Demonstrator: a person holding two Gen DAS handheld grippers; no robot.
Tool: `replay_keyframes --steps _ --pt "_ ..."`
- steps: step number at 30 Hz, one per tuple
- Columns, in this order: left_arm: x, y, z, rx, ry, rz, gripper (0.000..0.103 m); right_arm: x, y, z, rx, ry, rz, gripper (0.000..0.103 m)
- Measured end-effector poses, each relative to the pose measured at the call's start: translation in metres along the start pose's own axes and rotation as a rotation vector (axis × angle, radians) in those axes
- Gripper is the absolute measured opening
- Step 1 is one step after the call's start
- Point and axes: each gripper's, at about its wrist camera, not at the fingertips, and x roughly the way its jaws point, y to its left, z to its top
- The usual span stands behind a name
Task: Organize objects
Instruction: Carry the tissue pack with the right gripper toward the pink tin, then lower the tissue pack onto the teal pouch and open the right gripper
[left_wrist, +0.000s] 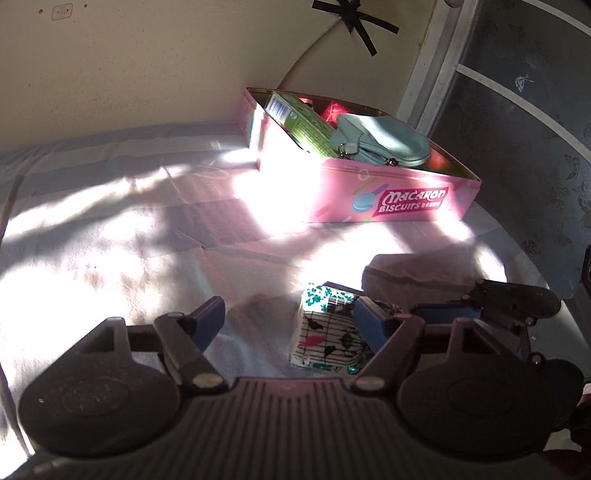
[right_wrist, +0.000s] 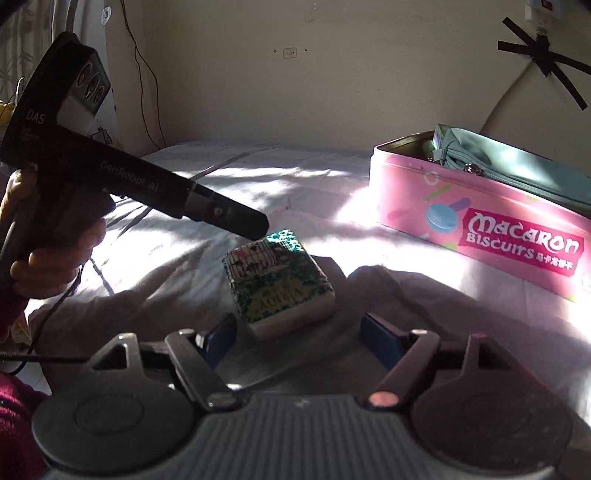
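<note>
A small tissue pack with a bird-and-cage print and green flowers lies on the sunlit bedsheet. My left gripper stands open around it, the pack close to its right finger and well clear of the left one. The same pack lies just ahead of my right gripper, which is open with a gap on both sides of the pack. A pink "Macaron Biscuits" tin stands open further back, holding a green box and a teal pouch. In the right wrist view the tin is at the right.
A hand at the left holds the black left gripper tool slanting down over the pack. A cream wall with black tape backs the bed. A dark patterned panel stands at the right. The sheet is rumpled near the pack.
</note>
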Motion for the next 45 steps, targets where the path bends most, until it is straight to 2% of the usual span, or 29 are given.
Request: replay_keyframes --steps 2,4,6,9,12,15,18,22,24,27,29,31,35,40,44,45 --pt "0.006 -0.004 -0.003 -0.013 0.036 -0.03 0.062 0.0 0.001 -0.002 0.006 -0.011 0.019 0.076" --pt "0.01 -0.002 -0.006 -0.048 0.042 -0.073 0.059 0.003 0.001 -0.001 0.017 -0.011 0.045 0.063" --pt "0.01 -0.004 -0.002 -0.06 0.052 -0.102 0.046 0.006 0.002 0.001 0.026 -0.03 0.039 0.053" --pt "0.006 -0.011 0.012 -0.034 0.038 -0.078 0.046 0.004 -0.003 0.009 0.045 -0.057 0.034 0.041" --pt "-0.003 -0.021 0.038 0.002 -0.015 -0.098 0.046 -0.01 -0.017 0.019 0.078 -0.134 0.029 0.04" --pt "-0.004 -0.04 0.072 0.043 -0.074 -0.125 0.046 -0.029 -0.031 0.032 0.091 -0.229 -0.022 0.039" --pt "0.006 -0.065 0.103 0.107 -0.115 -0.153 0.046 -0.05 -0.051 0.043 0.094 -0.318 -0.109 0.039" --pt "0.044 -0.103 0.133 0.183 -0.117 -0.187 0.046 -0.067 -0.093 0.047 0.158 -0.371 -0.208 0.04" --pt "0.07 -0.118 0.14 0.214 -0.097 -0.183 0.047 -0.066 -0.116 0.049 0.196 -0.361 -0.247 0.04" --pt "0.112 -0.129 0.149 0.233 -0.034 -0.147 0.047 -0.045 -0.158 0.053 0.293 -0.279 -0.244 0.04" --pt "0.136 -0.127 0.155 0.224 -0.003 -0.129 0.048 -0.031 -0.178 0.059 0.337 -0.227 -0.231 0.04" --pt "0.152 -0.119 0.166 0.188 0.016 -0.138 0.049 -0.018 -0.19 0.07 0.326 -0.179 -0.252 0.04" --pt "0.165 -0.109 0.188 0.17 0.002 -0.102 0.05 0.001 -0.212 0.087 0.318 -0.136 -0.262 0.041" --pt "0.169 -0.109 0.197 0.153 -0.009 -0.051 0.053 0.021 -0.22 0.094 0.294 -0.132 -0.284 0.05" --pt "0.146 -0.117 0.183 0.178 -0.04 -0.024 0.073 0.006 -0.217 0.082 0.326 -0.185 -0.271 0.058" --pt "0.14 -0.118 0.179 0.181 -0.054 -0.013 0.075 0.001 -0.214 0.078 0.327 -0.194 -0.28 0.059"
